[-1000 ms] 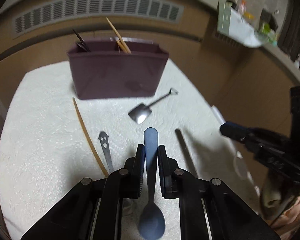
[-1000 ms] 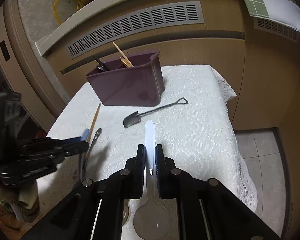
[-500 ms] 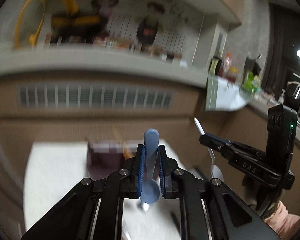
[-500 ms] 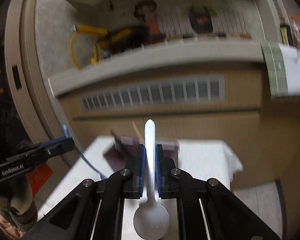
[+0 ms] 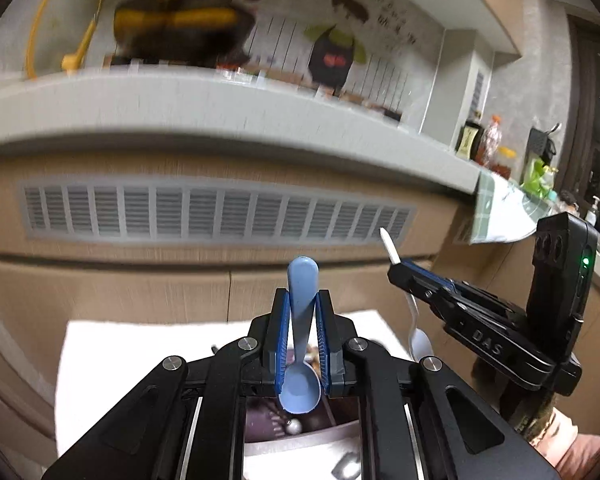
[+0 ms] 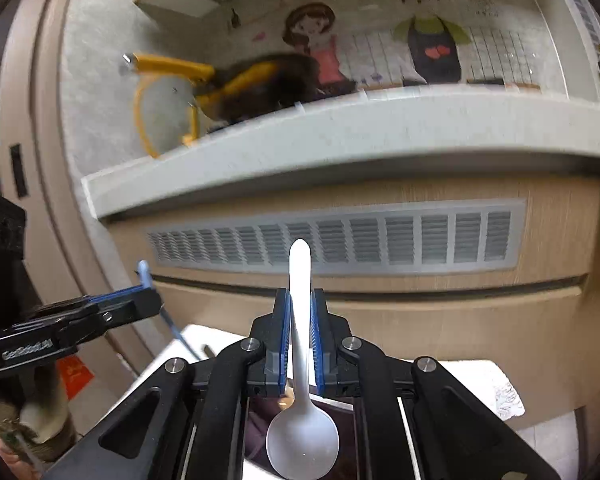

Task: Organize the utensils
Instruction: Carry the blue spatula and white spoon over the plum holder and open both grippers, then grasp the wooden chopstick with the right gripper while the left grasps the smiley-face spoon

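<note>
My left gripper [image 5: 302,300] is shut on a blue plastic spoon [image 5: 301,388], handle pointing forward, bowl hanging back toward the camera. My right gripper [image 6: 300,300] is shut on a white plastic spoon [image 6: 302,436] held the same way. Each gripper shows in the other's view: the right one [image 5: 398,270] with the white spoon [image 5: 418,342] at the right, the left one [image 6: 149,294] with the blue spoon [image 6: 144,270] at the left. The dark purple utensil holder [image 5: 267,424] lies below both grippers, mostly hidden behind the fingers, also glimpsed as a holder [image 6: 340,412] in the right wrist view.
A white lace-covered table [image 5: 111,360] carries the holder. Behind it rises a wooden counter front with a grey vent grille [image 5: 219,216] and a pale countertop [image 6: 340,132]. A person's sleeve and hand [image 5: 572,444] hold the right gripper.
Both grippers rose and travelled forward with their spoons, from above the loose utensils on the cloth to over the holder. The views tilted up toward the counter and wall.
</note>
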A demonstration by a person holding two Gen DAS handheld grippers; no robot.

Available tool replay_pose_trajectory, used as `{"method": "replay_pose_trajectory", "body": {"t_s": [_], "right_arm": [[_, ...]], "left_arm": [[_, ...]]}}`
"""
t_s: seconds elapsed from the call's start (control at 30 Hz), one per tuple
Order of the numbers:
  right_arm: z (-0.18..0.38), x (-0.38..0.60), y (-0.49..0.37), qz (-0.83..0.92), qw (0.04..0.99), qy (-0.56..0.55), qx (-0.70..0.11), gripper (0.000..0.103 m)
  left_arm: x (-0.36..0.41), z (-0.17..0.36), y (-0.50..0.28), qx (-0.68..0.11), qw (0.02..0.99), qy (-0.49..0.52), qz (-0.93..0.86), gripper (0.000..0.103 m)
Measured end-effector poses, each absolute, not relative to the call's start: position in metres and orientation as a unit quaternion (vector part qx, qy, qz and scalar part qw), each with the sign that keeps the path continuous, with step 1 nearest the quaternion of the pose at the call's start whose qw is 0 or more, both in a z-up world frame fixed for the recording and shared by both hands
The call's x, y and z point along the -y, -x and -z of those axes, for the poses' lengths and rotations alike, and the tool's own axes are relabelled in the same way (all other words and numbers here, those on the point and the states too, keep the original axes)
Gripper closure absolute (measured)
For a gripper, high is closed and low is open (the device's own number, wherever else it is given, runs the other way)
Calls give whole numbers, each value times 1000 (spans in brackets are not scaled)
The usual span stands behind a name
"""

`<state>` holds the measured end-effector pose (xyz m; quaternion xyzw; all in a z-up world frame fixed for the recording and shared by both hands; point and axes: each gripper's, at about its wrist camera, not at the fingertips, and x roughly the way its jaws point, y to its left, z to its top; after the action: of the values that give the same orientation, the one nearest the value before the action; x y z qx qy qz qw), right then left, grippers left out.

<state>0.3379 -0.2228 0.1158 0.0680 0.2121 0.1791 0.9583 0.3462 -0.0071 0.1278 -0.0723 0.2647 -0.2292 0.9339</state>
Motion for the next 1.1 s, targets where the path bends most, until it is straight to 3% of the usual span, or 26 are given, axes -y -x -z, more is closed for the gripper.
{"method": "replay_pose_trajectory", "body": {"t_s": [0.3, 0.5, 0.57, 0.63, 0.8, 0.87, 0.93, 1.1], "right_arm": [[-60, 221, -351, -177, 949, -50, -257, 92], [-61, 238, -318, -146, 949, -32, -279, 90], [-62, 245, -303, -135, 947, -25, -290, 78], [-59, 252, -284, -126, 943, -17, -308, 74], [-32, 246, -245, -141, 912, -20, -384, 74], [-16, 231, -232, -154, 897, -14, -414, 74], [-1, 203, -223, -177, 883, -2, -436, 74], [25, 134, -209, -246, 845, 23, -475, 74]], "left_arm": [[17, -83, -359, -311, 919, 68, 234, 87], [16, -82, -334, -311, 919, 56, 234, 68], [20, -78, -321, -319, 914, 45, 247, 67], [25, -70, -307, -333, 908, 33, 252, 64], [9, -42, -277, -372, 905, 33, 206, 61], [-1, -32, -265, -377, 911, 26, 164, 46], [-13, -22, -251, -384, 916, 15, 115, 41], [-49, 0, -220, -404, 914, 2, 32, 39]]}}
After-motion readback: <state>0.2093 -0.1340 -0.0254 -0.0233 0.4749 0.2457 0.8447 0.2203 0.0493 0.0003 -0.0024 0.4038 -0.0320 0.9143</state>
